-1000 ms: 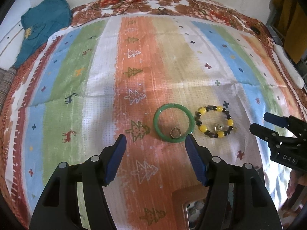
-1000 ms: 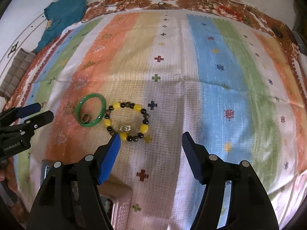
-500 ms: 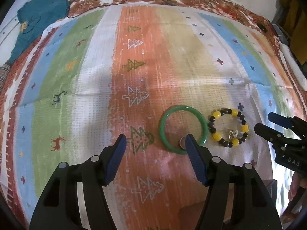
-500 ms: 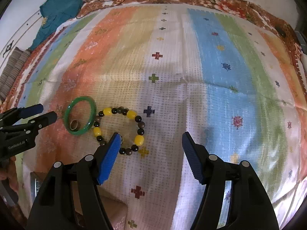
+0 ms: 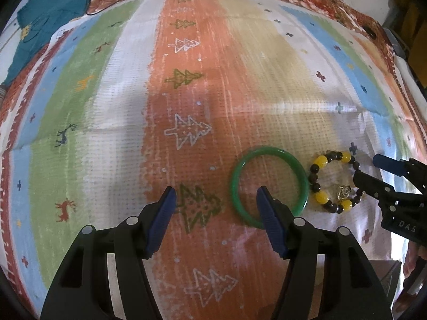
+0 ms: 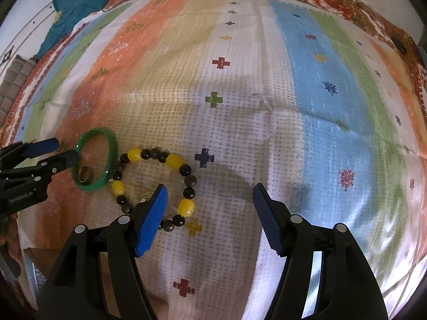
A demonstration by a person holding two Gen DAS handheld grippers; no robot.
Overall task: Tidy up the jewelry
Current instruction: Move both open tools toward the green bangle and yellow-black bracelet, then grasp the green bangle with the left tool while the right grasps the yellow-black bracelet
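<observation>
Left wrist view. The left gripper (image 5: 214, 196) points steeply down at a striped bedspread (image 5: 186, 101) printed with trees, deer and crosses; its blue-padded jaws stand apart with nothing pressed between them, having just closed slightly. The right-hand pad overlaps the near rim of a green bangle (image 5: 268, 185) that lies flat on the orange stripe, so that part of the ring and its interior are hidden. Just right of the bangle lies a beaded bracelet (image 5: 335, 182) of yellow and dark beads with a small metallic charm. The right gripper (image 5: 369, 168) enters from the right edge, one tip over the bracelet's far side; whether it touches the beads cannot be told. A teal garment (image 5: 45, 18) lies at the upper left corner of the bed.

Right wrist view. The right gripper (image 6: 209, 194) hangs with its jaws apart and empty; its left pad covers the near arc of the beaded bracelet (image 6: 157, 184), the rest of the loop showing beyond and beside it. The green bangle (image 6: 96, 160) lies immediately left of the bracelet, touching or nearly touching it, and a small metal ring (image 6: 85, 174) rests inside the bangle near its lower rim. The left gripper (image 6: 65, 150) reaches in from the left, jaws apart, its lower tip at the bangle's rim.
</observation>
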